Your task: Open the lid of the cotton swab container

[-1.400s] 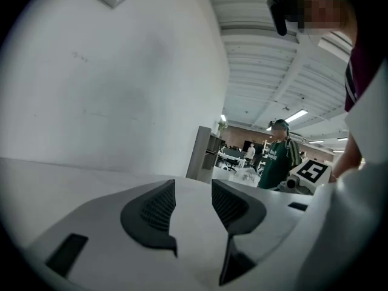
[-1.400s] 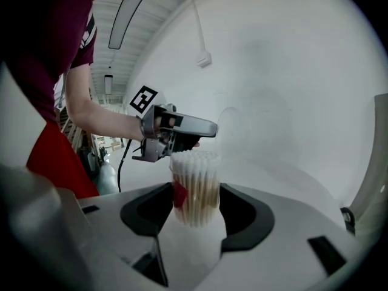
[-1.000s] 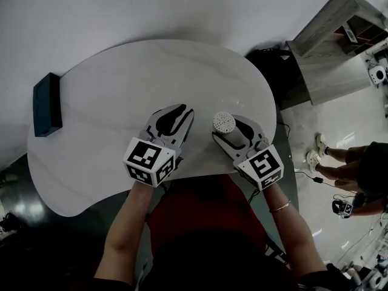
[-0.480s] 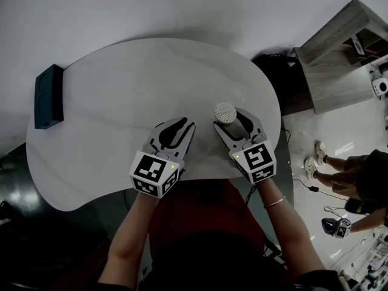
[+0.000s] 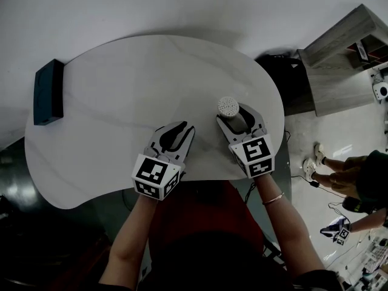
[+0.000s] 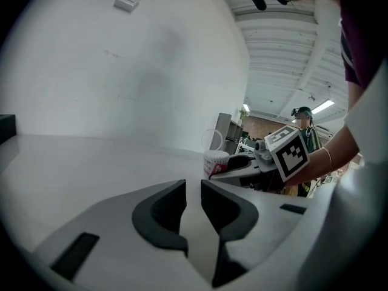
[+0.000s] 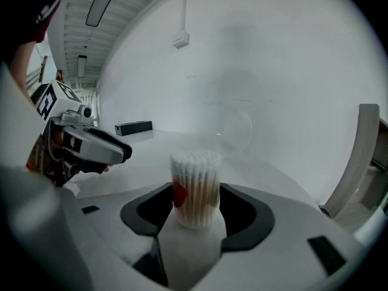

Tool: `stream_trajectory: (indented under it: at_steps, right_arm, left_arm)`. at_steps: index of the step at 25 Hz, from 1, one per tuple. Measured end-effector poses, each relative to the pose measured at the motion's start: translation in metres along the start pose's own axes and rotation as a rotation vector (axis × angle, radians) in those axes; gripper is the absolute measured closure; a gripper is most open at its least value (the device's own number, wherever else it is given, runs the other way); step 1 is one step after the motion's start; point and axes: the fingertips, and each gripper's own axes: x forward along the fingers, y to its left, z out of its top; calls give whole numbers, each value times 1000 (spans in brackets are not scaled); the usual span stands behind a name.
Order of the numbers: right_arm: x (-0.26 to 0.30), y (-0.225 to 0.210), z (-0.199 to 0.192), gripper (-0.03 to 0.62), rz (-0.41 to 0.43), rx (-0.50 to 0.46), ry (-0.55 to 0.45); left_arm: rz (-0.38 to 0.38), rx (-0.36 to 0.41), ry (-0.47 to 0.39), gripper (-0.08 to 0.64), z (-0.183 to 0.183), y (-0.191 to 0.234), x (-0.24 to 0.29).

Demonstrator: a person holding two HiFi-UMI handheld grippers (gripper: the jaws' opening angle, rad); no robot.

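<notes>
The cotton swab container (image 5: pixel 228 107) is a small clear tub packed with white-tipped swabs (image 7: pixel 195 165). My right gripper (image 5: pixel 234 116) is shut on its sides near the table's front right. Its clear round lid (image 7: pixel 236 129) stands tipped back behind the swabs, and it also shows as a faint ring (image 6: pixel 212 139) in the left gripper view. My left gripper (image 5: pixel 183 128) hovers just left of it, low over the white table (image 5: pixel 121 83). Its jaws (image 6: pixel 193 188) stand a narrow slit apart with nothing between them.
A dark teal box (image 5: pixel 47 93) lies at the table's far left edge. A grey shelf unit (image 5: pixel 345 47) stands on the floor to the right. A person (image 5: pixel 357 174) stands beyond the table's right end. The table's front edge runs just under both grippers.
Both grippers have sunk slightly toward the table, and the right one has carried the container with it. Neither gripper's jaws have visibly changed.
</notes>
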Motion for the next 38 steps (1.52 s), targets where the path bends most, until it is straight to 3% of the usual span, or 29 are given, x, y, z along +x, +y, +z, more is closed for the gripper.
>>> stream_trajectory:
  at_steps: [9, 30, 38]
  right_arm:
    - [5, -2, -5, 339, -28, -14, 55]
    - [-8, 1, -6, 336, -24, 30, 14]
    - [-40, -4, -21, 336, -78, 115, 19]
  left_arm:
    - [4, -10, 5, 467, -3, 7, -2]
    - [-7, -48, -11, 466, 0, 9, -14]
    - [-16, -46, 1, 466, -6, 11, -19]
